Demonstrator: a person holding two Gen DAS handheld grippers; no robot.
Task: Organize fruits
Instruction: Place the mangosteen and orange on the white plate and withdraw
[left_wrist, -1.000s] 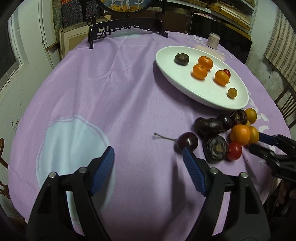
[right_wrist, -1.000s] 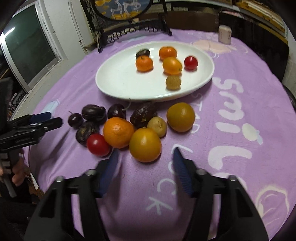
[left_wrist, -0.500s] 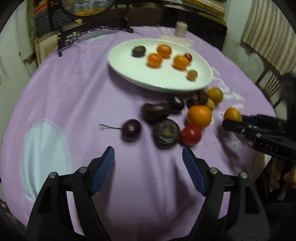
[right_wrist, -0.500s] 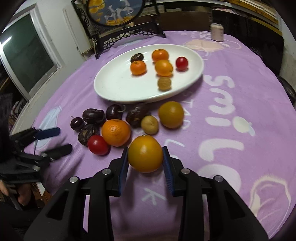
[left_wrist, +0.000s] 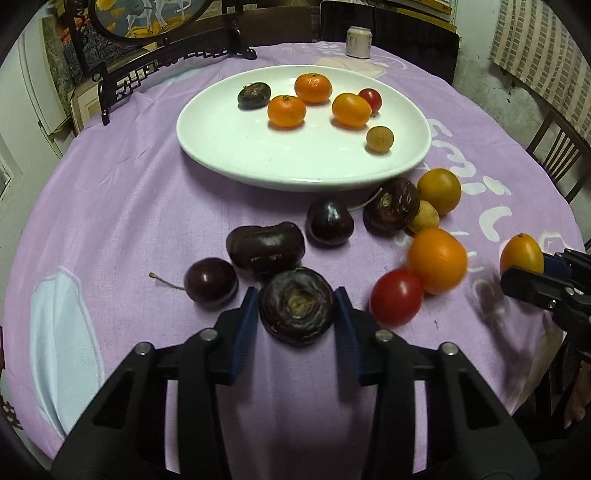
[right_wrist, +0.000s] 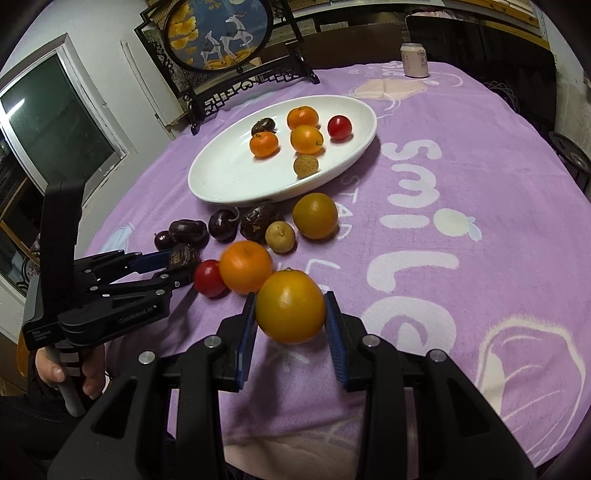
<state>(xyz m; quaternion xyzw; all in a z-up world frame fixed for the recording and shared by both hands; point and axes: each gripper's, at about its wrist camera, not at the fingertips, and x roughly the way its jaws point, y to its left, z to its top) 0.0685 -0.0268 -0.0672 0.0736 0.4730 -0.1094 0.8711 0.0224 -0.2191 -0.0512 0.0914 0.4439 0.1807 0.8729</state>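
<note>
Farthest left on the purple tablecloth (left_wrist: 122, 192) lies a stemmed cherry (left_wrist: 210, 282), and at its 2 o'clock a long dark fruit (left_wrist: 265, 249) touches it. Just beside them the left gripper (left_wrist: 297, 308) has its blue pads pressed against both sides of a round, wrinkled dark fruit (left_wrist: 296, 305), which sits low over the cloth; whether it rests on the cloth cannot be told. At this fruit's 12 o'clock a second cherry (left_wrist: 330, 222) lies near the rim of the white oval plate (left_wrist: 236, 147), which carries two tangerines, a yellow-orange fruit, a cherry tomato, a dark fruit and a small tan one. At 3 o'clock from the held dark fruit, a red tomato (left_wrist: 396, 301) touches an orange (left_wrist: 437, 260), with another wrinkled dark fruit (left_wrist: 391, 206), a small tan fruit (left_wrist: 424, 218) and a dull orange fruit (left_wrist: 439, 191) beyond them. Farthest right, the right gripper (right_wrist: 291, 317) pinches a yellow-orange citrus (right_wrist: 290, 311) between its blue pads, lifted clear of the cloth, just at 4 o'clock of the orange. A can (right_wrist: 414, 60) stands at the table's far edge.
</note>
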